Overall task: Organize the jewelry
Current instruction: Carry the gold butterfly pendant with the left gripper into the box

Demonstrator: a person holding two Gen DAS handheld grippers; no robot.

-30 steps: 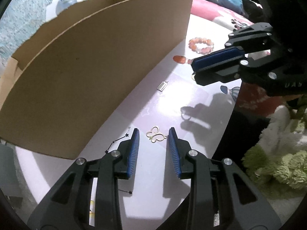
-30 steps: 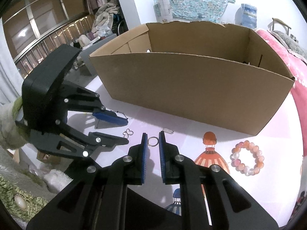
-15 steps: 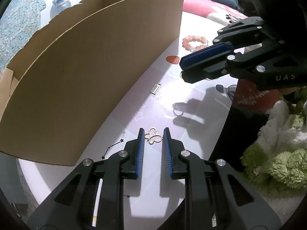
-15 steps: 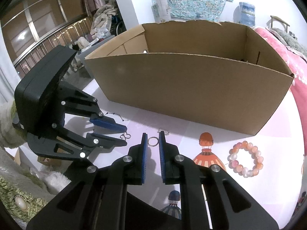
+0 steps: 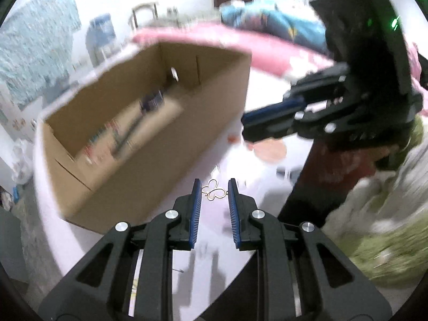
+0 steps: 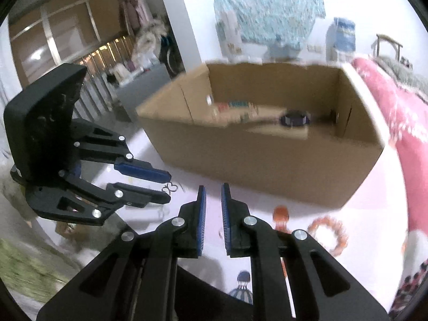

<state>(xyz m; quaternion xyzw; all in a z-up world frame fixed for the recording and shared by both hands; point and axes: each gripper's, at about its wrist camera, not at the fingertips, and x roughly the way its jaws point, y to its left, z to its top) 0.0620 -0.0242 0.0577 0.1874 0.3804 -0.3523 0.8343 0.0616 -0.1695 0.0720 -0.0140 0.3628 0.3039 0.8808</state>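
Left gripper (image 5: 213,192) and right gripper (image 6: 213,196) above a white tabletop (image 5: 235,240), beside an open cardboard box (image 5: 149,160) near its far edge. The left jaws, which have just been closing, are clamped on a gold butterfly pendant (image 5: 213,191), held at the blue pads (image 5: 196,200) clear of the tabletop; the same pendant shows at the left gripper's tips in the right wrist view (image 6: 170,188). The right jaws stand close together with a narrow gap; whether anything small is pinched at their tips cannot be told, since blur hides it. A bead bracelet (image 6: 327,234) lies on the tabletop toward the right-hand edge, in front of the box. Inside the box, blurred items lie along the floor, among them a dark round object (image 6: 294,119).

Step in hand, as judged: carrying the picked-up pendant toward the box. The next move calls for bringing the left gripper over the box's near wall, lowering it inside, then parting the jaws. The bracelet remains to be collected.
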